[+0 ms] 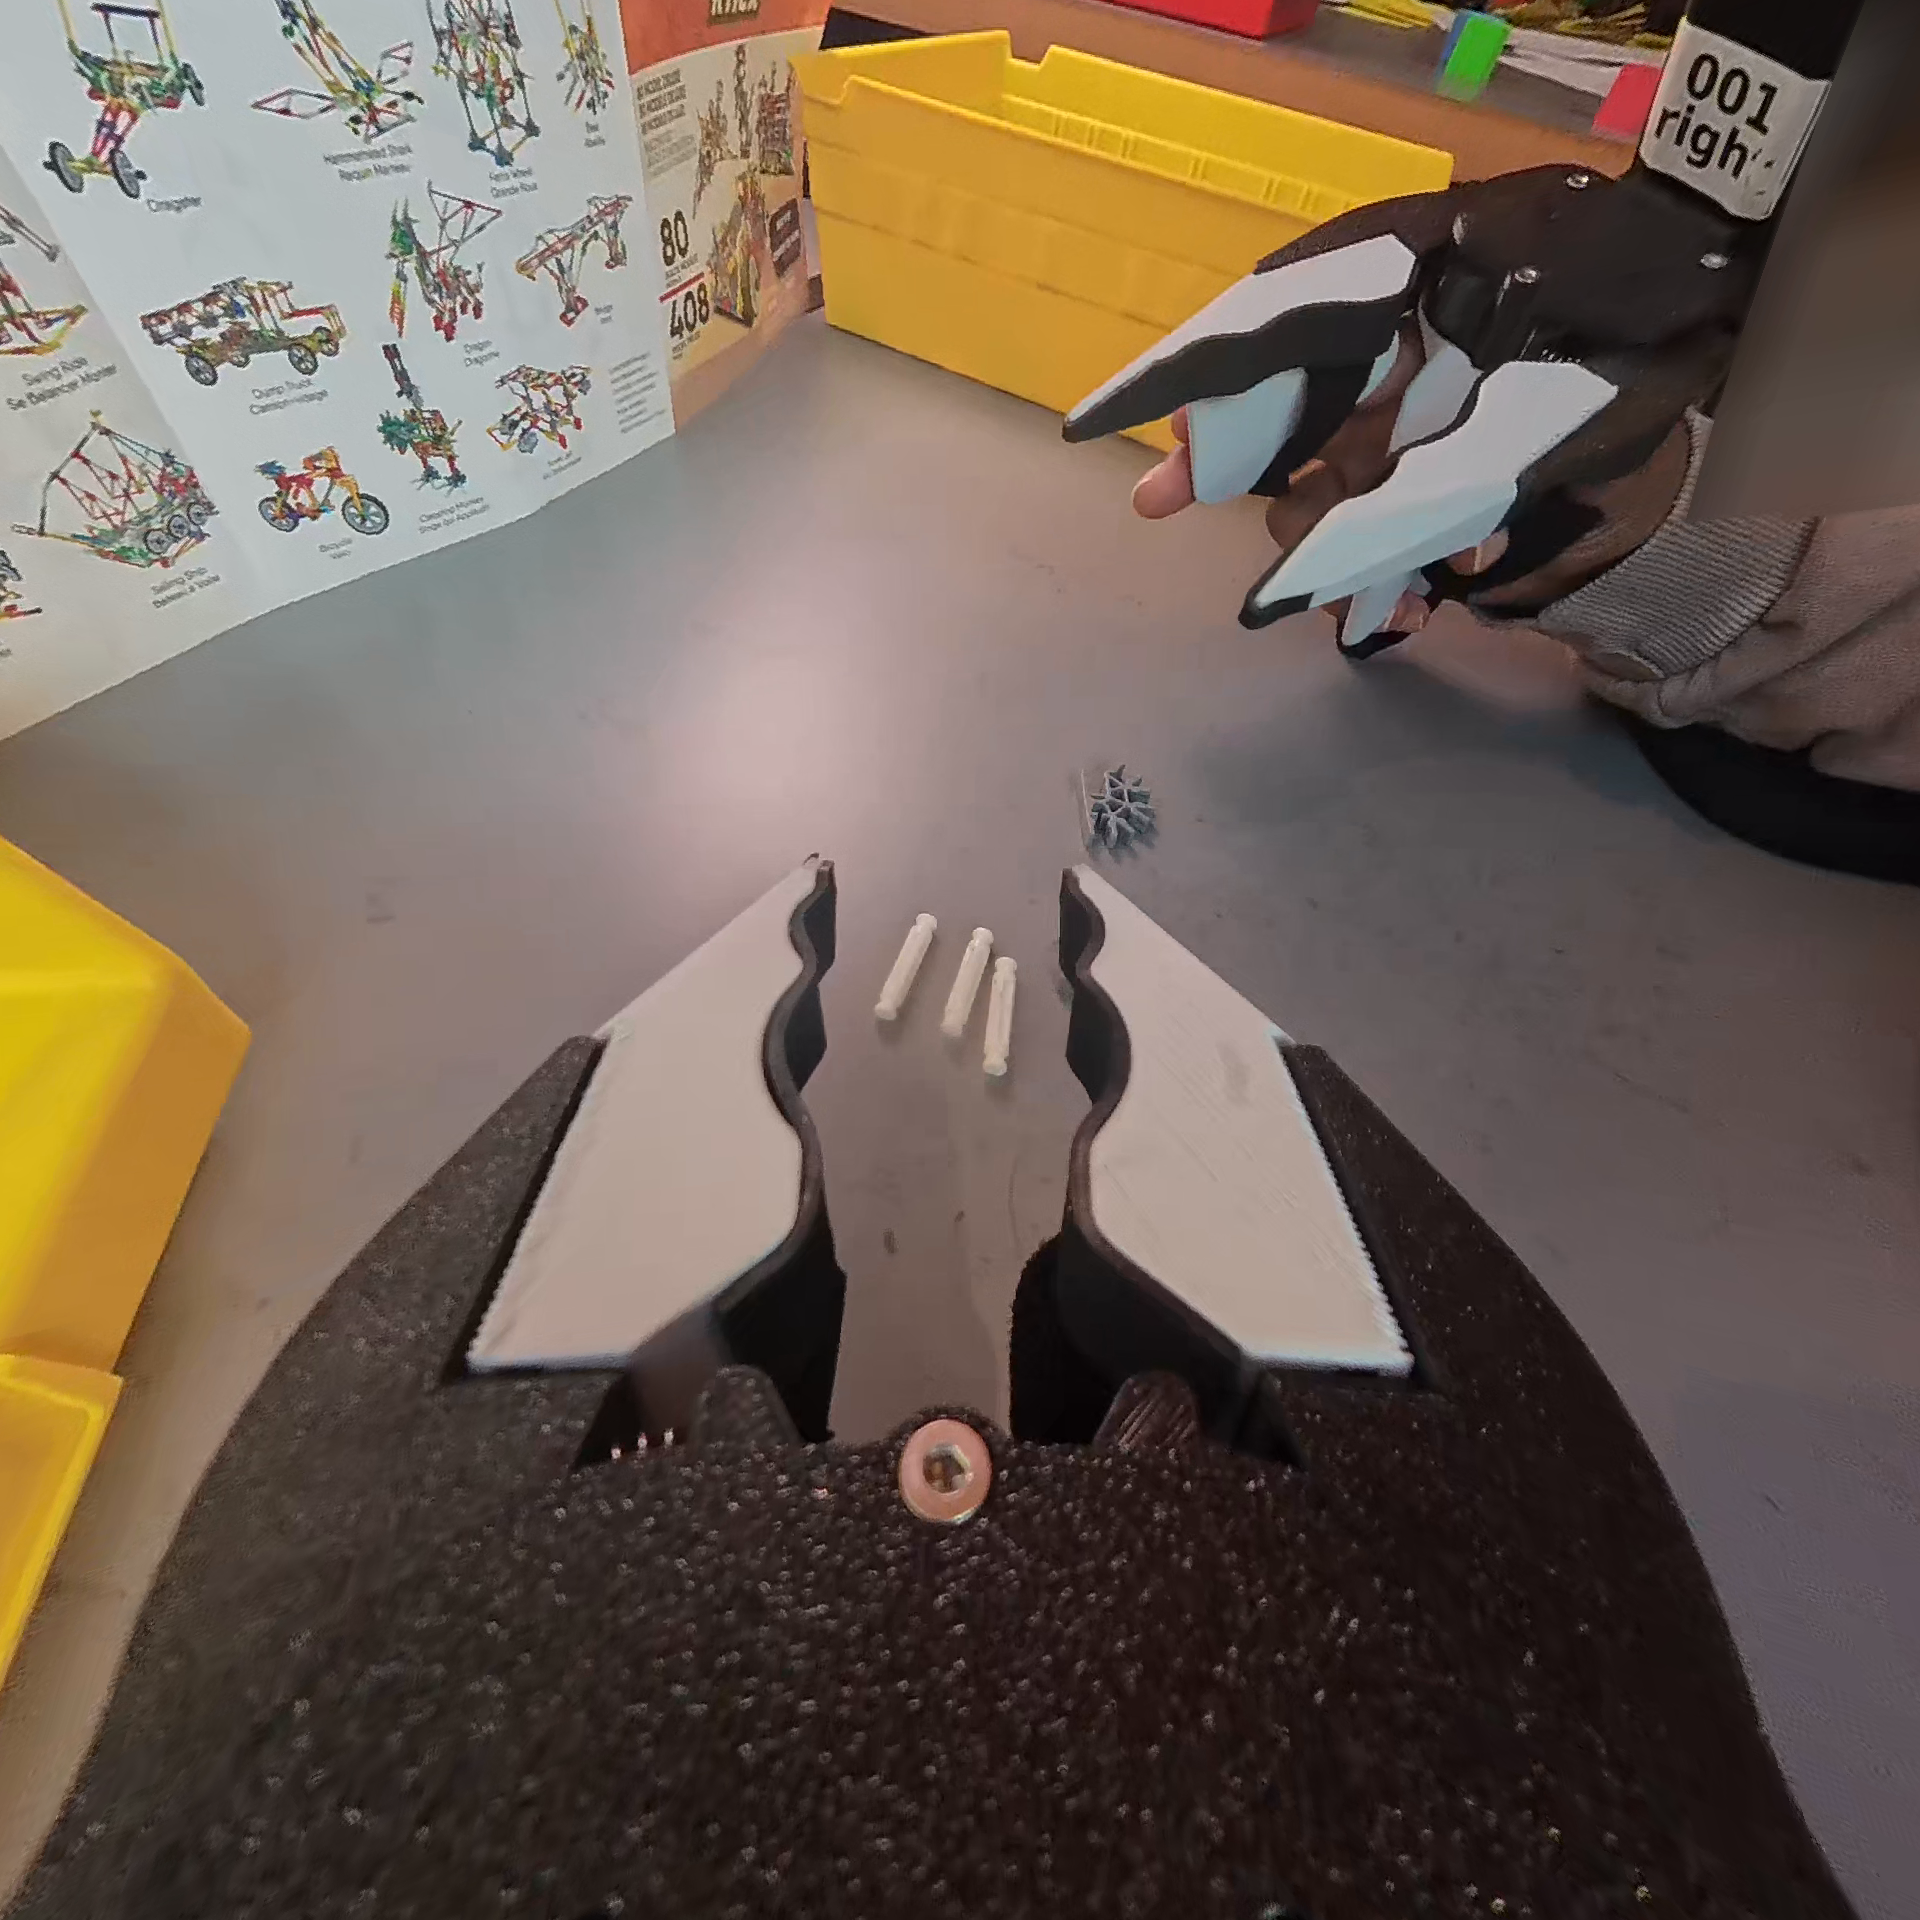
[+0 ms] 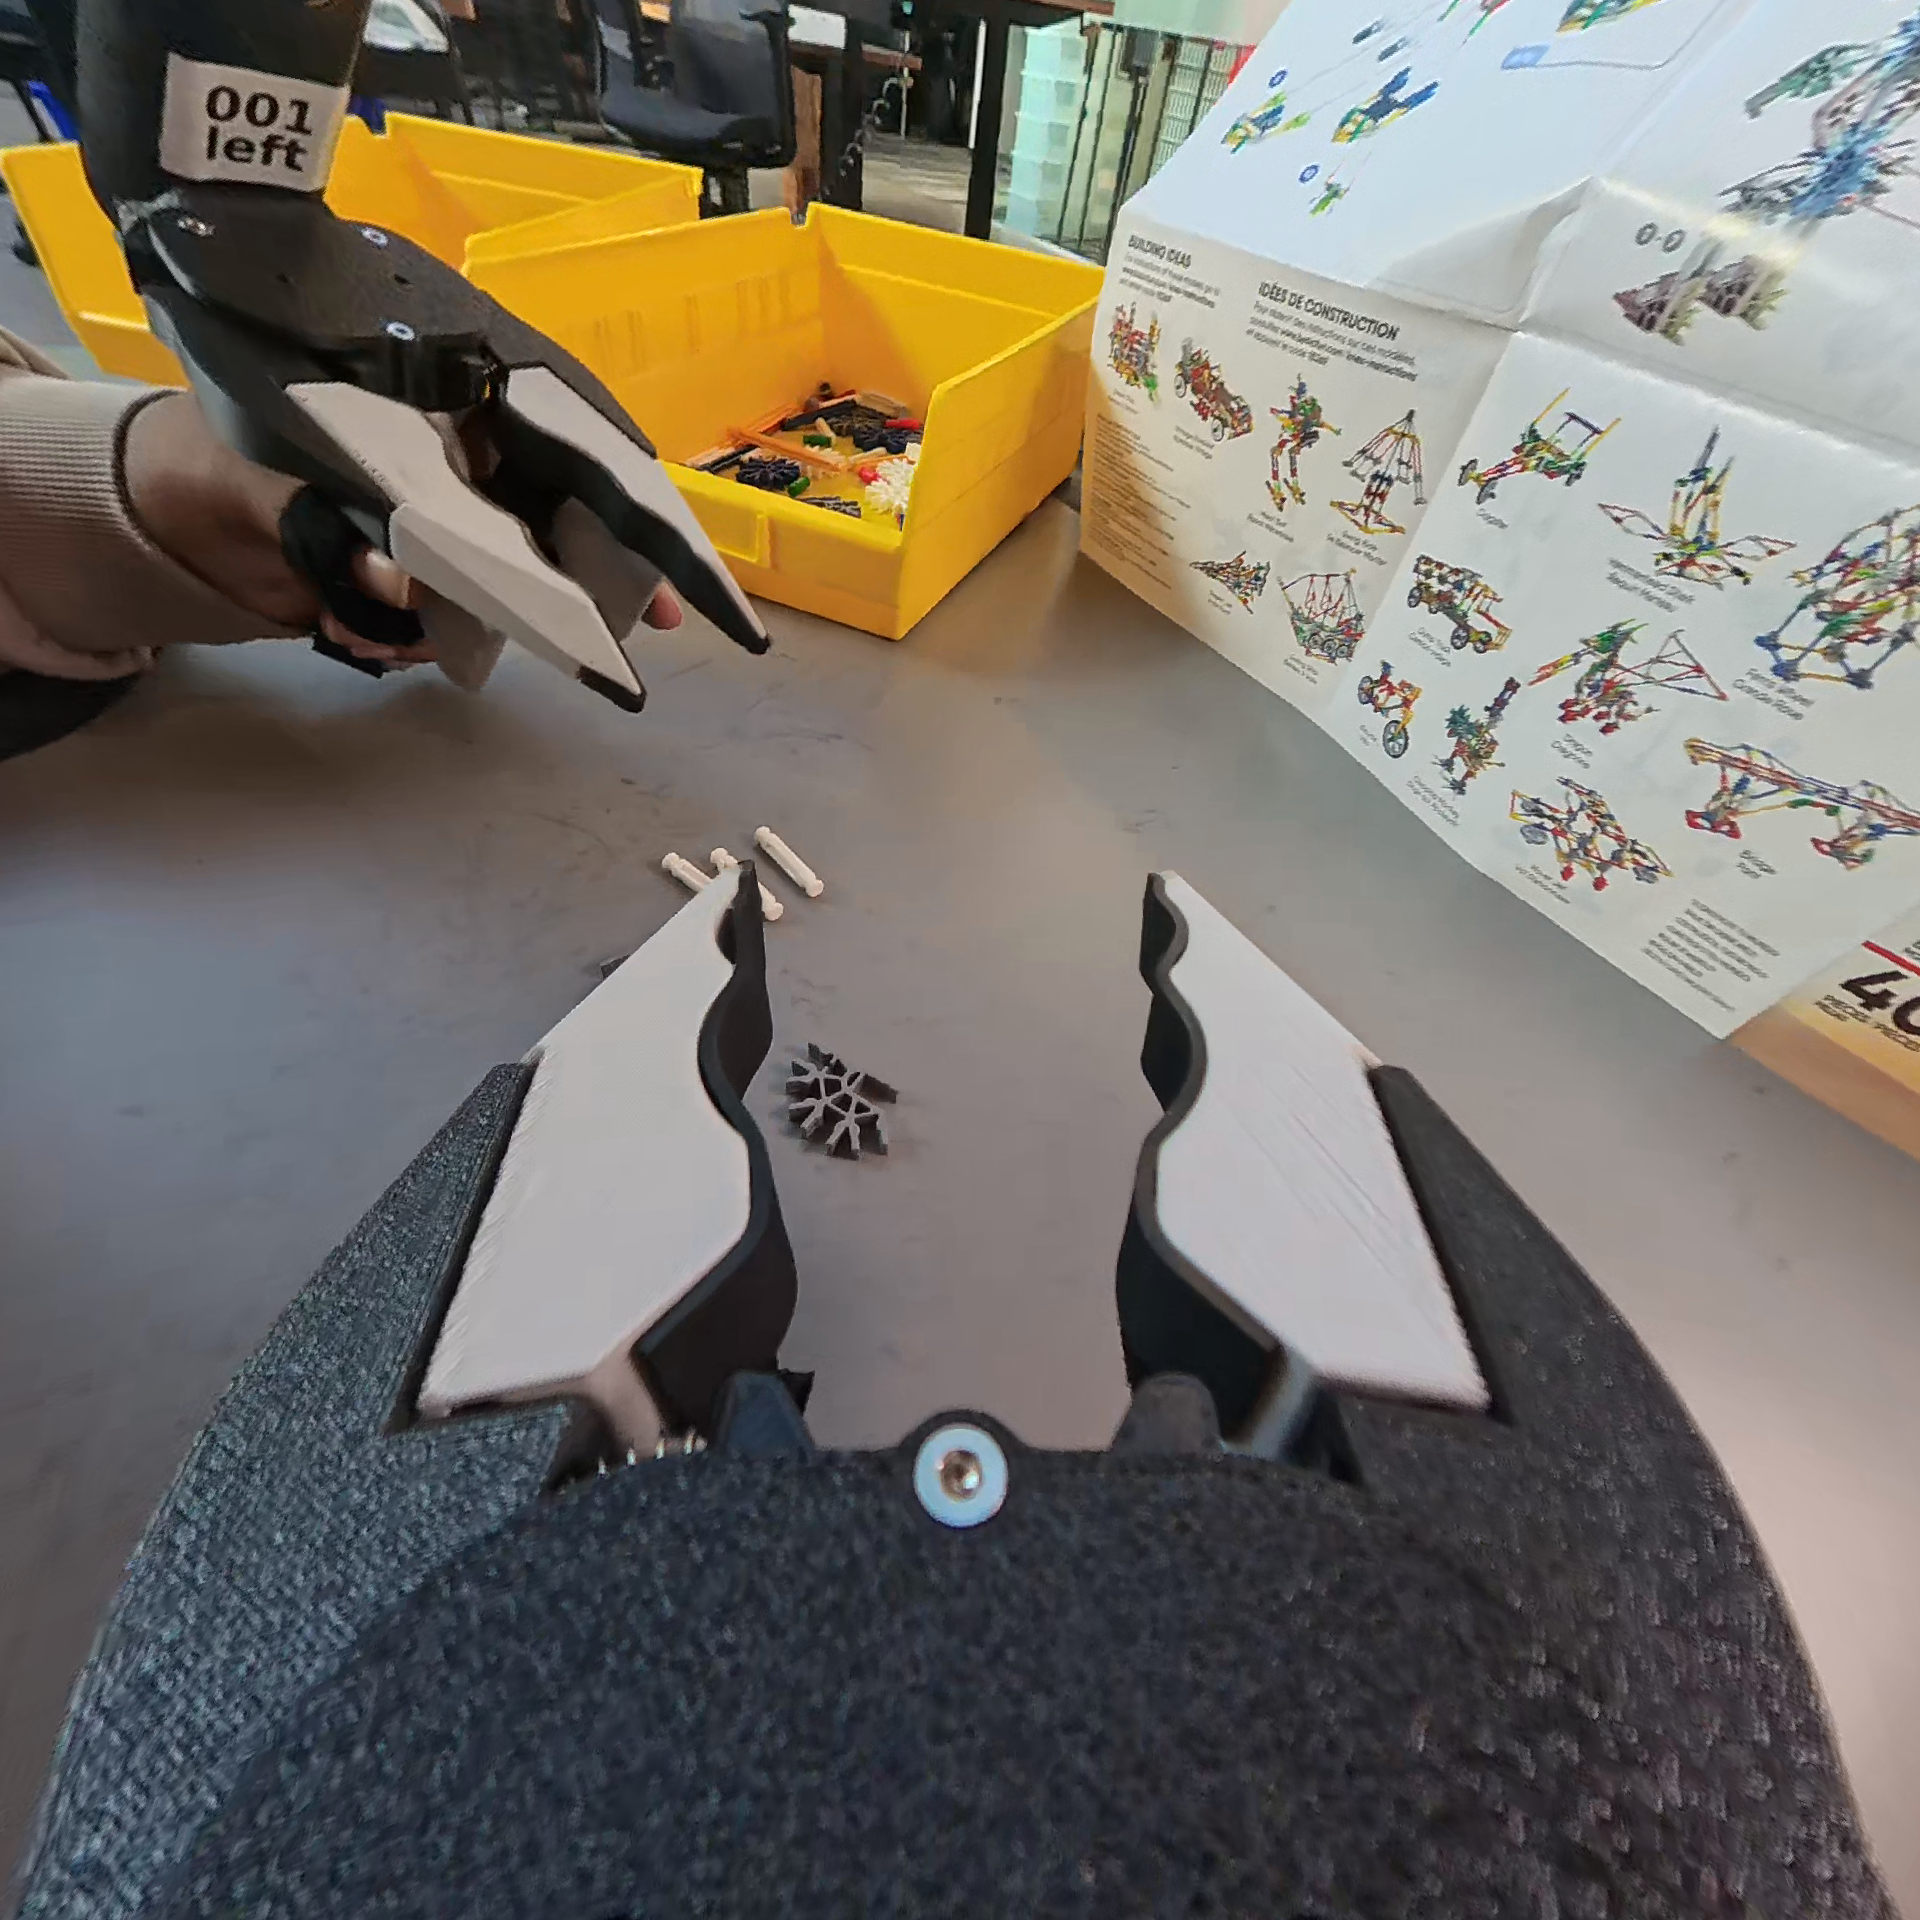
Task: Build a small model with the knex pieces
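Left gripper [image 1: 945, 883]: jaws parted, gripping nothing, low over the grey table [image 1: 623, 727]. Three white rods [image 1: 966, 982] lie side by side on the table between its fingertips, untouched. A grey connector [image 1: 1122, 812], snowflake-shaped, sits just beyond the right fingertip.

Right gripper [image 2: 951, 888]: jaws wide apart, empty. The connector lies between its fingers, close to the left one; the rods are at that finger's tip, partly hidden by it.

Open table between and around both grippers. A yellow bin [image 2: 935, 343] with mixed building pieces stands at the far side, more yellow bins [image 1: 94, 1091] at the near left. A folded instruction sheet [image 2: 1558, 520] stands propped against a box [image 1: 727, 208], closing off one side.

Both grippers carry white printed tags. The sheet shows coloured models with captions. Desks and chairs stand in the room behind.
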Demonstrator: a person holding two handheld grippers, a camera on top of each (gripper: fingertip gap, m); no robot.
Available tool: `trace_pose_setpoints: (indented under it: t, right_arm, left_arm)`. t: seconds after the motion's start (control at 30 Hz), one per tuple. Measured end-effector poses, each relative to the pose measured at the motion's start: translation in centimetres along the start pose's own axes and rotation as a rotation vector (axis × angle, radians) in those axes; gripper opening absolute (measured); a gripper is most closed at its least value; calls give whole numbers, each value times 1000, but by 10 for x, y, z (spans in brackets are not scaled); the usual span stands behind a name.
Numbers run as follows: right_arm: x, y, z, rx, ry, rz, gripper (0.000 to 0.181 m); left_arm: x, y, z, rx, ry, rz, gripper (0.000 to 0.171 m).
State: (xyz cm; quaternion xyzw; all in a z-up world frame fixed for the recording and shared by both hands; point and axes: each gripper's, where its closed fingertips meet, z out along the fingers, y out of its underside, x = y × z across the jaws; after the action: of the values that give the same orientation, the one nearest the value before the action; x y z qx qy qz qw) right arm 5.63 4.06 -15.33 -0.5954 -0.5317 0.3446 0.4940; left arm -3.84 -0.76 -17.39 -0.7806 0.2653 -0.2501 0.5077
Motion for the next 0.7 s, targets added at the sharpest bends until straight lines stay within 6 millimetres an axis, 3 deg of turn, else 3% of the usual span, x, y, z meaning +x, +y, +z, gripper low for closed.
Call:
trace_pose_setpoints:
  t: [0.17,0.47,0.7]
  right_arm:
    - [6,-3,-2,28,15,38,71]
    - [6,2,1,-17,37,10,66]
    - [5,33,3,-207,17,41,59]
  left_arm:
    - [2,-1,0,13,15,11,27]
    - [-15,2,3,6,-118,134,11]
    - [-17,17,14,-101,-159,216,11]
